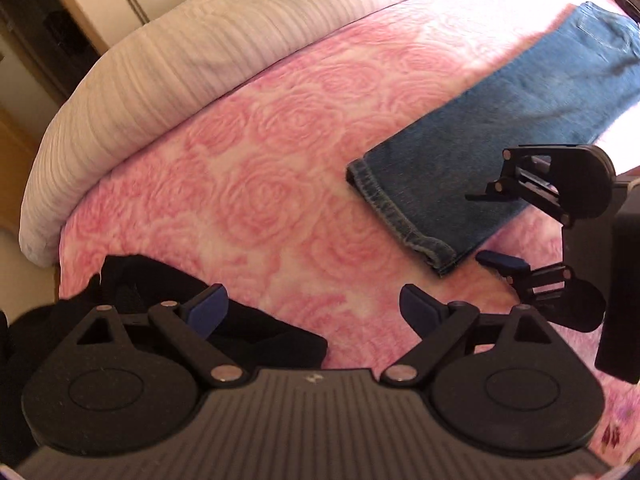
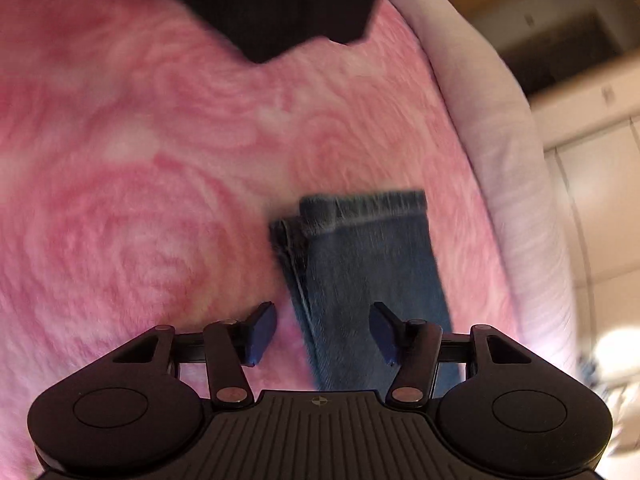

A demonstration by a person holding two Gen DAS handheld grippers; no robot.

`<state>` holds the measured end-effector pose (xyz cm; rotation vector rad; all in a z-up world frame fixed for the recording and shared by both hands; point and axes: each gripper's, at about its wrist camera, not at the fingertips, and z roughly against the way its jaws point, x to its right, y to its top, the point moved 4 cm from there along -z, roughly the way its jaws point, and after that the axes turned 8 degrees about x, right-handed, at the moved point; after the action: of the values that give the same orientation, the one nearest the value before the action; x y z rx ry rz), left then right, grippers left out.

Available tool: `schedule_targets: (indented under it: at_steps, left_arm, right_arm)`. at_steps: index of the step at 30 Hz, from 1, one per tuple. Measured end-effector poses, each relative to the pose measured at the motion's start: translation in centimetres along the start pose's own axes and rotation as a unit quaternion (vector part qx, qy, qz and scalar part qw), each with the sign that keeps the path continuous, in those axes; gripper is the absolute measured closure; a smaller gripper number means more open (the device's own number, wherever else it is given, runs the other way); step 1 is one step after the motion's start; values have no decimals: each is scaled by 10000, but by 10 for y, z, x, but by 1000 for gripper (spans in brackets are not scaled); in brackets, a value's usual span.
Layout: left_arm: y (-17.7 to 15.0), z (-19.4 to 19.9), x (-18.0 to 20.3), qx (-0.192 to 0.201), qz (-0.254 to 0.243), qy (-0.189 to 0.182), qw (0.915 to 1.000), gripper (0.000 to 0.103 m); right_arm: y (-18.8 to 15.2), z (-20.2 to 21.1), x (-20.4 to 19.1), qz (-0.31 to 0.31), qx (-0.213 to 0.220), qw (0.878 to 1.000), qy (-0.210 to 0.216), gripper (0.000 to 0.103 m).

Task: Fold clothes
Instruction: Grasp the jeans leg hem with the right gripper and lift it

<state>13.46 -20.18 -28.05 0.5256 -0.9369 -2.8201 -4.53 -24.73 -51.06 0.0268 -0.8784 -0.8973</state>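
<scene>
Taking the jeans [image 1: 500, 128] as the landmark and working from left to right in the left wrist view: far to their left, at the near corner of the bed, a dark garment [image 1: 248, 332] lies rumpled on the pink rose-patterned blanket [image 1: 260, 184]. The left gripper [image 1: 310, 312] hangs over it with its jaws spread wide and nothing between them.

The jeans lie flat on the blanket with one leg stacked on the other. Their long axis runs diagonally, from the hem end [image 1: 400, 216] at the lower left up to the waist at the far right.

Just right of the hems, the right gripper [image 1: 486, 228] shows side-on, jaws spread and empty, one above the denim's edge and one off it over the blanket.

In the right wrist view, which is blurred, the jeans [image 2: 372, 280] run straight away from the right gripper [image 2: 324, 334], with the stacked hems [image 2: 360, 208] at the far end. The near edge of the leg passes between the open jaws.

By my judgement, the right gripper is much the nearer to the hem end, and the left is well apart from it. The jeans are halved lengthwise but lie long, so a crosswise fold would likely bring the hems toward the waist.
</scene>
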Motion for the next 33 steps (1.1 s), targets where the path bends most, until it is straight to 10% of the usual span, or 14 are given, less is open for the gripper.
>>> schedule_targets:
  at_steps: [4,6,13,19,24,31,33]
  left_arm:
    - [1,1,-3,16,35,-31,10000,12]
    - [4,2,-3,29,-27,-54,10000,12]
    - [23,7,4,124,-240,-126,9996,12]
    - [71,10,41,305,-700,-404,9963,12]
    - [132,8,97,586,-1110,-601,9903,12]
    - [207,-12,198,591,-1216,-775,9878,12]
    - [219,-27,236,424,-1289,-921,9865,12]
  right_arm:
    - [-2,-16,6,174,112,9996,-207,58]
    - [-1,-25,6,221,94,9997,-98,89]
    - [4,3,64,-1024,399,9934,-332,97]
    - [-38,68,181,-2766,955,9502,-1075,97]
    - [-142,130,275,-4587,1050,8632,-1827,97]
    - [-384,129,303,-7320,535,6461,-2094,97]
    - [-417,110,294,-7640,431,6182,-1798,97]
